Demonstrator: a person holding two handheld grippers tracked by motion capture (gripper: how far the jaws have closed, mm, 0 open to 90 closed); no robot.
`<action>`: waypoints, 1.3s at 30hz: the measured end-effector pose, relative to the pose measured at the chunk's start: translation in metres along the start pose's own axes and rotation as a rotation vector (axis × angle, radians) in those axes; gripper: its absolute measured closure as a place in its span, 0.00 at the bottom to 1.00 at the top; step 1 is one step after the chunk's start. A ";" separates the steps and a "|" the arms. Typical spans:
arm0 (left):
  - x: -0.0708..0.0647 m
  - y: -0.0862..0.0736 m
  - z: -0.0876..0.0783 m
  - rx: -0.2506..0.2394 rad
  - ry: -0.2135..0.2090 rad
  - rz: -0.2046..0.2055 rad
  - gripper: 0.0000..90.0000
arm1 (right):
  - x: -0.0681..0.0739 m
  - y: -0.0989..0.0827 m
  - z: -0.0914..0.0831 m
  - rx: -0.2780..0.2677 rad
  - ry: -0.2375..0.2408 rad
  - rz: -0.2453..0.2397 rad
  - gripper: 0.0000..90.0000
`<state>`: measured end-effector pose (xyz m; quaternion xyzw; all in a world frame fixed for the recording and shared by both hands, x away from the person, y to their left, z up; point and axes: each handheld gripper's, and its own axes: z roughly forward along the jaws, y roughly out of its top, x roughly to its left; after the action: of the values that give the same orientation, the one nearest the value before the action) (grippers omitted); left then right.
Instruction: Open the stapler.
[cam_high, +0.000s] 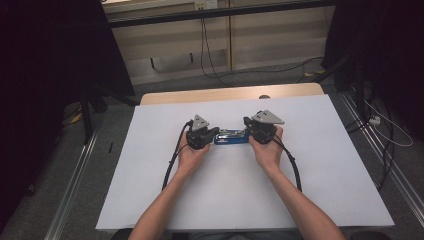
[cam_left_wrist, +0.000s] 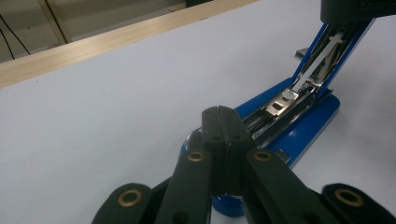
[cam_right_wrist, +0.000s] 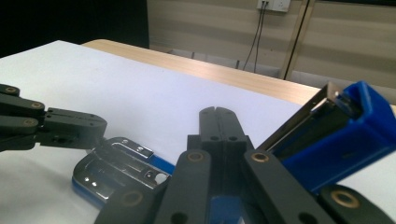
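The left gripper (cam_high: 216, 132) is sitting with its jaws pressed fully together, nothing between them; we are seeing this plainly in the left gripper view, where the closed tips (cam_left_wrist: 222, 122) are resting over the near end of the blue stapler (cam_left_wrist: 299, 119). Whether they are actually touching the base there we cannot tell, since the jaws are covering the contact spot.

The right gripper (cam_high: 246, 123) is likewise closed narrow, jaws meeting with no gap in the right gripper view (cam_right_wrist: 218, 122). The stapler's blue top arm (cam_right_wrist: 341, 135) is standing raised and tilted just beside those jaws; we cannot tell if it is leaning on them. Its far end is running out of frame in the left gripper view.

In the high view the stapler (cam_high: 231, 137) is lying on the white table (cam_high: 310, 165), near its middle, directly between the two grippers, and both ends are being hidden under the gripper bodies. The left hand (cam_high: 192, 157) and right hand (cam_high: 269, 150) are wrapping the gripper handles from below.

The chrome base plate (cam_right_wrist: 122, 169) is showing in the right gripper view, its lower edge cut off by linkage arms. The room around the table is dark, with details hard to make out
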<state>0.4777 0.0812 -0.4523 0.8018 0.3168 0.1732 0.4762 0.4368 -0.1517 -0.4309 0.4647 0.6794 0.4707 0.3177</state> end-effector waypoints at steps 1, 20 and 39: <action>0.000 0.000 0.000 0.000 0.000 -0.001 1.00 | 0.000 0.000 0.000 0.001 0.003 0.002 1.00; 0.000 -0.001 0.000 -0.006 0.001 -0.010 1.00 | -0.017 -0.008 -0.010 0.012 -0.029 0.017 1.00; 0.000 -0.001 0.000 -0.007 0.001 -0.010 1.00 | -0.039 -0.020 -0.019 0.050 -0.057 0.035 1.00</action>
<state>0.4774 0.0814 -0.4530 0.7985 0.3204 0.1725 0.4796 0.4277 -0.1971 -0.4434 0.4976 0.6732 0.4459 0.3169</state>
